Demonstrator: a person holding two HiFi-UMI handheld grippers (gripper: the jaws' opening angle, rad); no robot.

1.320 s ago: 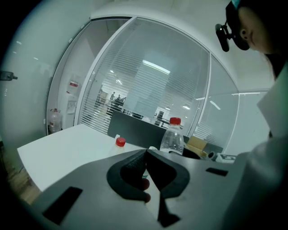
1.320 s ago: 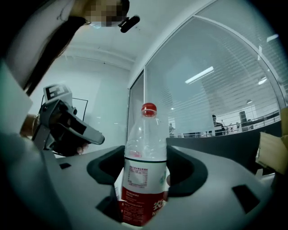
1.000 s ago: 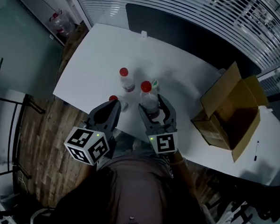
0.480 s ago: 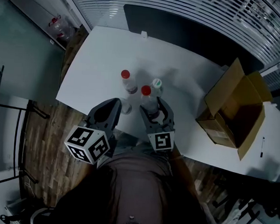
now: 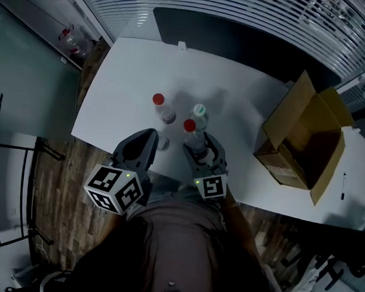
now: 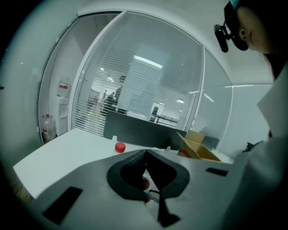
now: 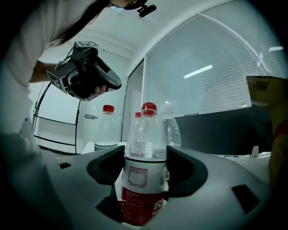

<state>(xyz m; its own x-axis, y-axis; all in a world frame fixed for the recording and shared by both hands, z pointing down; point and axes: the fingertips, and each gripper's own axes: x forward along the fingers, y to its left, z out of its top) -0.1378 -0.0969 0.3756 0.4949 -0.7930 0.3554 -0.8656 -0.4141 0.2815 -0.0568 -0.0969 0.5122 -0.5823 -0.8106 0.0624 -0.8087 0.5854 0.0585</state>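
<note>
My right gripper [image 5: 198, 144] [image 7: 145, 167] is shut on a clear plastic bottle [image 5: 191, 132] [image 7: 144, 179] with a red cap and a red label, held upright over the near edge of the white table [image 5: 125, 77]. Three more bottles stand just beyond. One has a red cap [image 5: 159, 106] [image 7: 137, 116], one a pale cap [image 5: 199, 112] [image 7: 168, 123], and one [image 5: 163, 143] [image 7: 105, 130] is by the tip of my left gripper [image 5: 150, 135] [image 6: 145, 153]. That gripper is shut with its pads touching. Something reddish shows in the hollow behind them, and I cannot tell what it is.
An open cardboard box [image 5: 300, 143] [image 6: 195, 143] sits on the table's right part, with a pen [image 5: 343, 183] beyond it. A dark panel [image 5: 238, 38] runs along the far edge before glass walls with blinds. Wooden floor [image 5: 50, 183] lies to the left.
The right gripper has turned left with its bottle, so the other bottles and the left gripper now show. The left gripper view has swung right, bringing in the box. Both stay shut.
</note>
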